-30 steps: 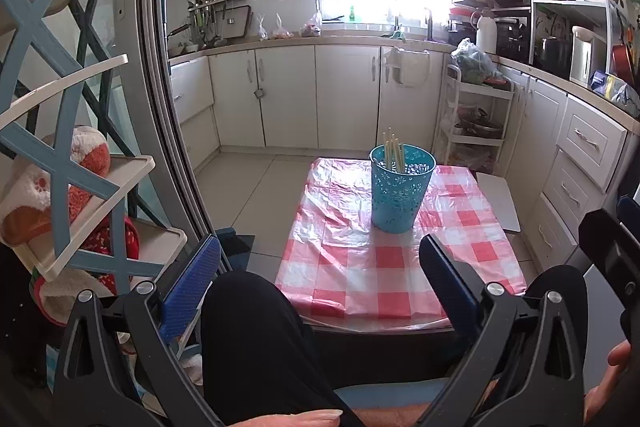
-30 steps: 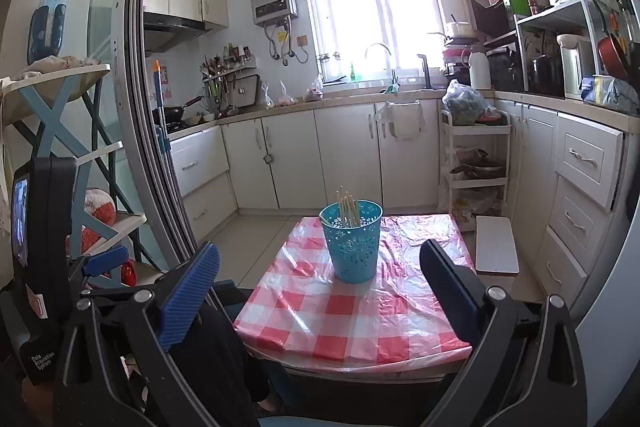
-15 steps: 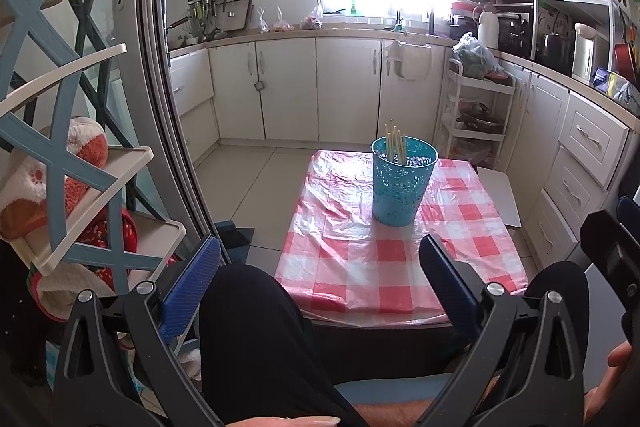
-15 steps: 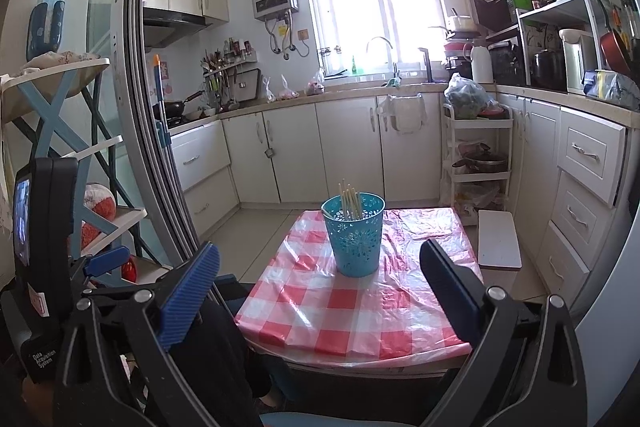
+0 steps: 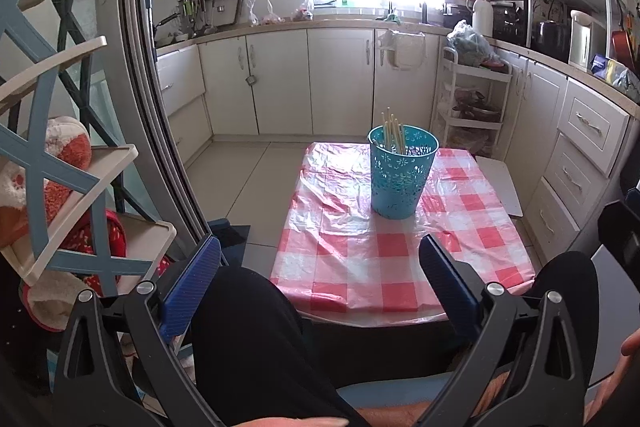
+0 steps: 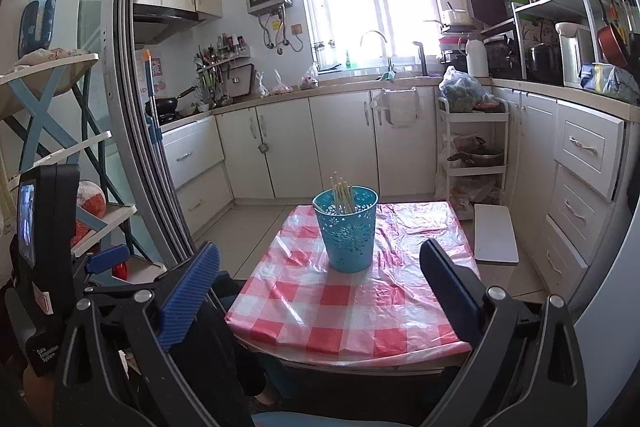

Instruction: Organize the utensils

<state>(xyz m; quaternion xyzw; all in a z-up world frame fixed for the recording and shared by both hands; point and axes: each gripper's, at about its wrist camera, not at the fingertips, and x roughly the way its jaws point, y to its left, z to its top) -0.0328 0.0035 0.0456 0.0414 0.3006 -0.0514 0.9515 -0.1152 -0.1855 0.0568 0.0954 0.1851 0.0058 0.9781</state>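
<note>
A blue perforated utensil holder [image 5: 401,175] stands upright on a small table with a red-and-white checked cloth [image 5: 360,259]. Several pale chopsticks [image 5: 392,129] stick up out of it. The holder [image 6: 346,229] and chopsticks [image 6: 341,193] also show in the right wrist view, on the cloth [image 6: 340,311]. My left gripper [image 5: 320,267] is open and empty, held back from the table's near edge above the person's knees. My right gripper [image 6: 320,267] is open and empty, also short of the near edge.
The person's black-clad legs [image 5: 248,331] sit under the near table edge. A blue-and-white shelf rack [image 5: 60,163] stands at left beside a sliding door frame [image 5: 160,131]. White cabinets [image 5: 580,155] and a white trolley [image 5: 472,107] line the right. A white board [image 6: 495,233] lies beside the table.
Both wrist views have shifted slightly, so the table and holder sit a little lower in frame. Both grippers stay open and empty.
</note>
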